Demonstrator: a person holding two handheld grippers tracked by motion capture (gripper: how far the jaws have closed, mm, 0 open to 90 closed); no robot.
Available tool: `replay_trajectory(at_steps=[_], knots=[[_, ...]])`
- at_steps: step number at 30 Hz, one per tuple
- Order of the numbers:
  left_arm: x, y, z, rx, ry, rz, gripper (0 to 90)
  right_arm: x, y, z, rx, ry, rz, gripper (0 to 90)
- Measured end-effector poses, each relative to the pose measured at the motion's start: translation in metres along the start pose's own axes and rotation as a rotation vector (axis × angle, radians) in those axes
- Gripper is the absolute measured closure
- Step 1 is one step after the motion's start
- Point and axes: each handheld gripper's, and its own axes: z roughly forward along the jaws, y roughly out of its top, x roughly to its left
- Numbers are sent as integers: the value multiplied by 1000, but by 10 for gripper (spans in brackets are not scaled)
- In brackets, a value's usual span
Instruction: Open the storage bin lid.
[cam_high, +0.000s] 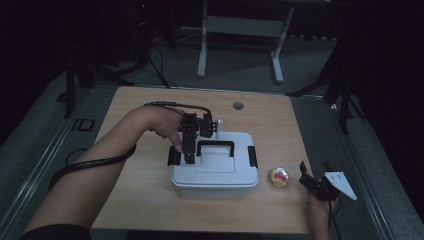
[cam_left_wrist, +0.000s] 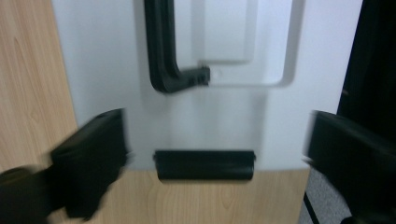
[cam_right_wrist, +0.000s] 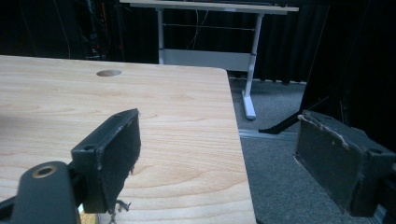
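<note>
A light wooden table (cam_high: 135, 200) with a round cable hole (cam_high: 238, 106) stands on grey carpet (cam_high: 320, 130), and beyond its far edge rises a grey metal-legged desk frame (cam_high: 240, 30) against darkness.

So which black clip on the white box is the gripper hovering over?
The left gripper is over the clip on the box's left end; the other clip, on the right end, has nothing above it.
</note>
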Motion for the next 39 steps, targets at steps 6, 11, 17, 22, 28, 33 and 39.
replay_trajectory(at_steps=[6,11,17,22,28,33,39], knots=[[7,10,5,-5,4,26,337,0,0,0,-2,2,1,145],[11,17,10,15,16,26,514,0,0,0,-4,4,0,145],[15,19,17,42,-19,1,689,0,0,0,-3,5,0,147],[14,21,22,52,-50,9,753,0,0,0,-3,5,1,147],[13,20,24,42,-72,0,825,0,0,0,-4,6,-1,148],[13,21,24,52,-77,-7,831,0,0,0,-2,6,-1,148],[13,22,22,52,-68,-17,834,-1,0,0,-5,5,2,148]])
